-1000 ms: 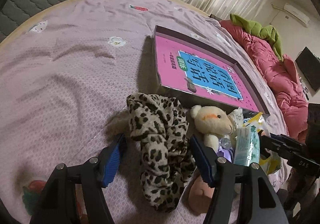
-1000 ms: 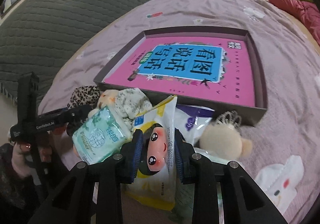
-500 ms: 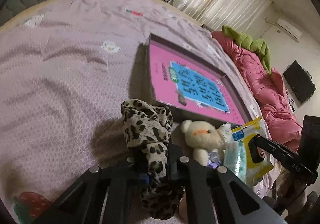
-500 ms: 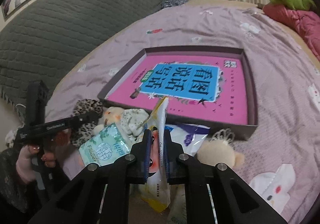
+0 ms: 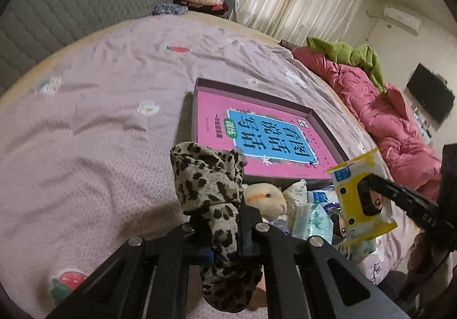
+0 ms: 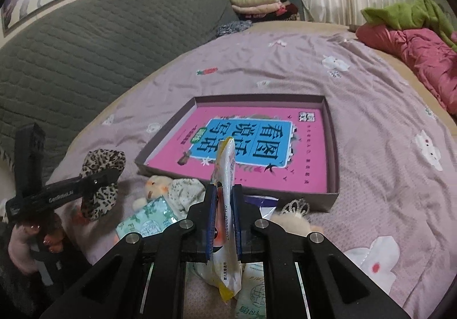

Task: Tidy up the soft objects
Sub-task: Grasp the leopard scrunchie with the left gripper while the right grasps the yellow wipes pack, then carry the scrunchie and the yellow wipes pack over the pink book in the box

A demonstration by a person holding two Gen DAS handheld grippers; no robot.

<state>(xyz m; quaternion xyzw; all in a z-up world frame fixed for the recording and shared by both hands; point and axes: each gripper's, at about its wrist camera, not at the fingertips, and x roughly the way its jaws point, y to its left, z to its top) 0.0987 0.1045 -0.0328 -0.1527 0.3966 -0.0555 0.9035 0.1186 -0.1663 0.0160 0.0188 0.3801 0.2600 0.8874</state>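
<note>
Two grippers loaded: left gripper [image 5: 225, 236] clamps leopard scrunchie [image 5: 208, 176], right gripper [image 6: 224, 216] pinches yellow wipes pack [image 6: 227, 176] edge-on, both lifted above pile w/ plush [image 6: 171, 187], prob for drop into tray [image 6: 332, 147] w/ pink book [image 6: 248, 145].

- Pink book [image 6: 254, 147], blue panel: large characters "看图说话写话".
- Left gripper [image 6: 61, 194] arm: white lettering, only partly legible.
- Green tissue pack [image 6: 147, 220]: print illegible.

The scrunchie [image 5: 205, 176] is tan with black leopard spots, and the wipes pack [image 5: 361, 193] is yellow and white. The book [image 6: 251, 145] is pink with a blue panel; the bed [image 5: 85, 125] sheet is lilac with white flowers.
</note>
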